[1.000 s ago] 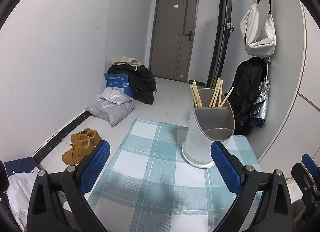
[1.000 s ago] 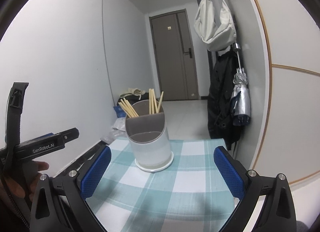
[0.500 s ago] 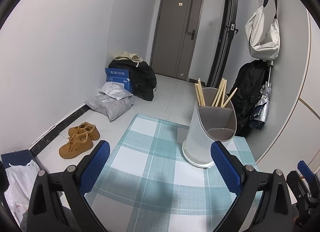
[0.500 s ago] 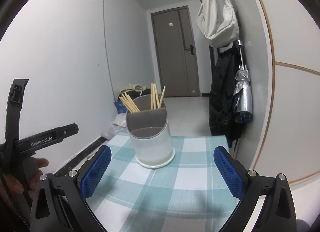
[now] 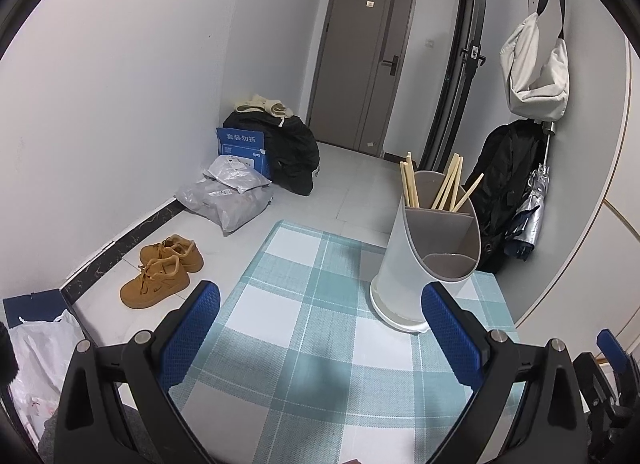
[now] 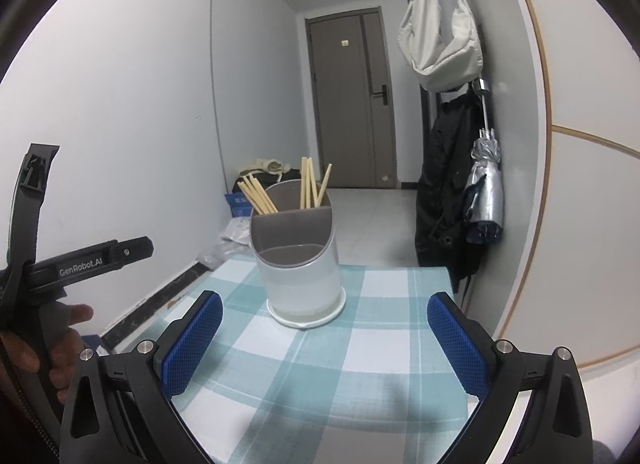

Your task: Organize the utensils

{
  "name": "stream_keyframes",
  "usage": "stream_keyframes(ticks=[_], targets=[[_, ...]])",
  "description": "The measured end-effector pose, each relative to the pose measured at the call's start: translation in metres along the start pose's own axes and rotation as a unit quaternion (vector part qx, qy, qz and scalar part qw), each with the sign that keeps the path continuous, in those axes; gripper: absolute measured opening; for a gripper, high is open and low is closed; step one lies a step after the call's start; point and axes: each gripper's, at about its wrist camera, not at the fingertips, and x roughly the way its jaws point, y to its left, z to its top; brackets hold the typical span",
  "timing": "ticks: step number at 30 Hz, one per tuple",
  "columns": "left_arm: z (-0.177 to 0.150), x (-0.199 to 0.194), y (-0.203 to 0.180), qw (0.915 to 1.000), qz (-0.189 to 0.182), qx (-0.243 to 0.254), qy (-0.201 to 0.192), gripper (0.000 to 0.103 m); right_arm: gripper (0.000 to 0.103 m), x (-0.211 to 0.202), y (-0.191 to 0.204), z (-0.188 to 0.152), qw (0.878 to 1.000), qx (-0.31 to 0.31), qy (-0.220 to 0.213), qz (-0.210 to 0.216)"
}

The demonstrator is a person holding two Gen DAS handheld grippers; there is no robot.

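Note:
A white utensil holder [image 5: 416, 264] with a grey divided insert stands on the teal checked tablecloth [image 5: 312, 328]. Several wooden chopsticks [image 5: 444, 188] stand in its two rear compartments; the front compartment looks empty. It also shows in the right wrist view [image 6: 300, 264], with its chopsticks [image 6: 308, 188]. My left gripper [image 5: 320, 340] is open and empty, near the holder's left front. My right gripper [image 6: 324, 340] is open and empty, in front of the holder. The left gripper's body [image 6: 80, 260] shows at the left of the right wrist view.
The table's far edge drops to a tiled floor with brown shoes [image 5: 164, 270], parcels [image 5: 228, 200] and a black bag [image 5: 288, 148]. A wall [image 6: 580, 224] runs close along the table's right side, with a hanging jacket [image 6: 448, 192], umbrella [image 6: 486, 188] and white bag [image 6: 440, 40].
Both grippers have pulled back and risen a little from the holder; the views tilted upward slightly. Both stay open and empty.

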Motion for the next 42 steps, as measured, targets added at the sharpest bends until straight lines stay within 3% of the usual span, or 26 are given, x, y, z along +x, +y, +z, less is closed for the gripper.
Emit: stream_keyframes(ticks=[25,42], targets=[[0.0000,0.0014,0.0013,0.9999,0.014,-0.001,0.001,0.098,0.103,-0.0004,-0.0007,0.0005,1.000,0.005,0.002,-0.008],[0.0005,-0.0005,0.0020,1.0000,0.000,0.002,-0.002,0.098,0.103,0.0021,0.0037,0.0007,1.000,-0.001,0.004,-0.006]])
